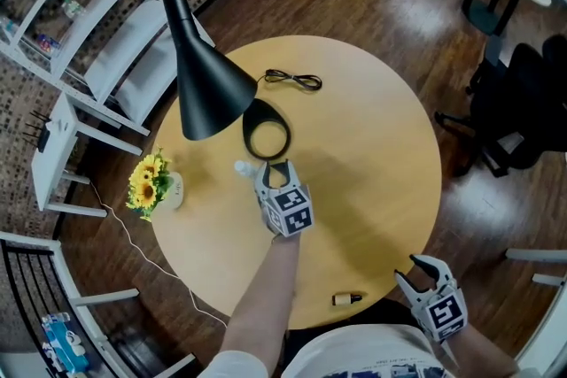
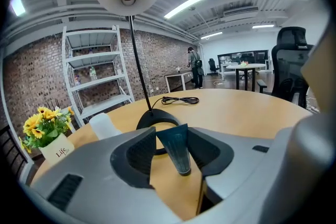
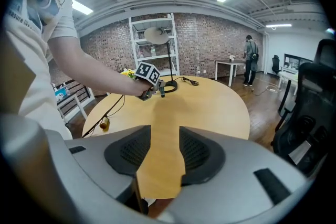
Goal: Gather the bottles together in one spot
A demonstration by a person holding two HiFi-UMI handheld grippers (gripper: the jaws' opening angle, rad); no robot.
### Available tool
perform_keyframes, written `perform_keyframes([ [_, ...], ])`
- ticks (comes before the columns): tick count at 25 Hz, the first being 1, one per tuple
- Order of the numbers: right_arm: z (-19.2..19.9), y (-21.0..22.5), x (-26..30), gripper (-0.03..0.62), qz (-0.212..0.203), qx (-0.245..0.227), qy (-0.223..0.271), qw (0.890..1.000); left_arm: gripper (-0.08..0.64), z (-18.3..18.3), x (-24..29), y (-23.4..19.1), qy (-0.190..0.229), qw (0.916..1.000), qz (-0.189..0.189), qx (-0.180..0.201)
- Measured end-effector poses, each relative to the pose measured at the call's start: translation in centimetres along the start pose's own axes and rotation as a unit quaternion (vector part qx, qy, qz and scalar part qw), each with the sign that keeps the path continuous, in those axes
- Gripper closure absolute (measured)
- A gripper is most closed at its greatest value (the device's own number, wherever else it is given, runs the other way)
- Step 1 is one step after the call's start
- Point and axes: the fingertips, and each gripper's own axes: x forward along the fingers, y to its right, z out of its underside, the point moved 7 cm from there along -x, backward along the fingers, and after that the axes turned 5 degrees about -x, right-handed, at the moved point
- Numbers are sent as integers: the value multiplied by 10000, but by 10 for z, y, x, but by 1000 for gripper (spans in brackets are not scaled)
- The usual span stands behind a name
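Where the lamp base (image 1: 268, 111) rests on the round surface (image 1: 372, 155), we see the left gripper (image 1: 275, 174) just in front of it. Its jaws are closed on a dark teal bottle (image 2: 177, 152), whose narrow end points down toward the surface. A pale bottle (image 1: 242, 168) stands just beside the lamp base, on the side toward the sunflower pot (image 1: 164, 189); we take this as the gathering spot. The small brown bottle (image 1: 346, 299) lies on its side well away from the lamp base, close to the near edge of the surface. Its long axis runs left to right in the head view, with the dark tip toward the right gripper (image 1: 416, 273). That gripper hovers past the edge, farthest from the lamp base, its jaws apart with nothing between them. We judge the brown bottle to be the one left to fetch. The right gripper is the nearer, the bottle lies to its left, and the jaws would need to close across the bottle's short axis.
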Motion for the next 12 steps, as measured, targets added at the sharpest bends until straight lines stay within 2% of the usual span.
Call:
perform_keyframes([
  [6,-2,-11,4,397,-65,-224,-9,9997,339,-2,-6,3,5,9997,231,114],
  [12,-12,-24,7,396,-42,-471,104,9988,322,-3,-22,-4,194,9986,446,214],
])
